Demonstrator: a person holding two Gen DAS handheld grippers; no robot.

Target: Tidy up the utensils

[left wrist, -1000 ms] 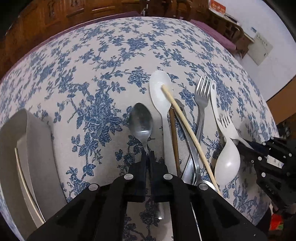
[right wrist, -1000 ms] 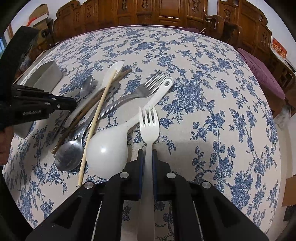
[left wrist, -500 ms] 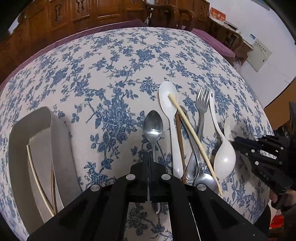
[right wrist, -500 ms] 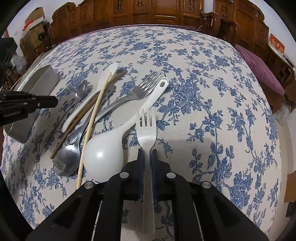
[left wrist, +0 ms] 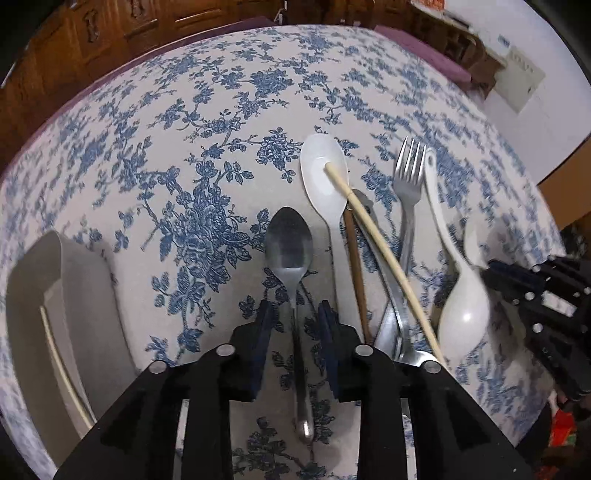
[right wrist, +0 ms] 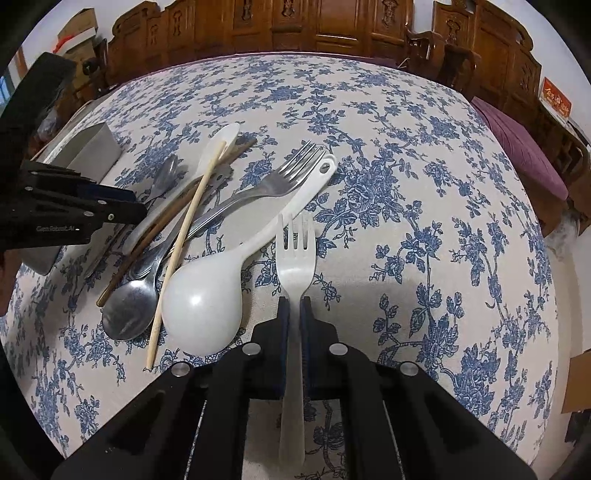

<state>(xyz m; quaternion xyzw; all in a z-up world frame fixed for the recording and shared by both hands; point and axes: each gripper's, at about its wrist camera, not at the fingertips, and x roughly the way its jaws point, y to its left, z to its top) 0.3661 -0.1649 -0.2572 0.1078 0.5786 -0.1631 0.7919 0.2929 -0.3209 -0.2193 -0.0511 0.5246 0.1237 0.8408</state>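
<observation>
Two hand-held grippers over floral-clothed table (right wrist: pixel 424 155), left hand-held gripper (left wrist: pixel 294 317) spread apart astride slim steel spoon (left wrist: pixel 290 251), right hand-held gripper (right wrist: pixel 294 314) clamped on matte white plastic fork (right wrist: pixel 296 254), glossy round ladle (right wrist: pixel 207 299) at nine o'clock.

"GenRobot.AI" on left gripper (right wrist: pixel 122 212) body, red sign (right wrist: pixel 554 99) unreadable

Round table draped in a white tablecloth (right wrist: pixel 424 177) printed with blue flowers, purple under-cloth (left wrist: pixel 207 35) showing at its far edge. Carved wooden cabinets (right wrist: pixel 332 22) and wooden chairs (right wrist: pixel 454 59) behind the table; cardboard box (right wrist: pixel 75 31) at upper left. White wall panel (left wrist: pixel 521 79) at upper right.
</observation>
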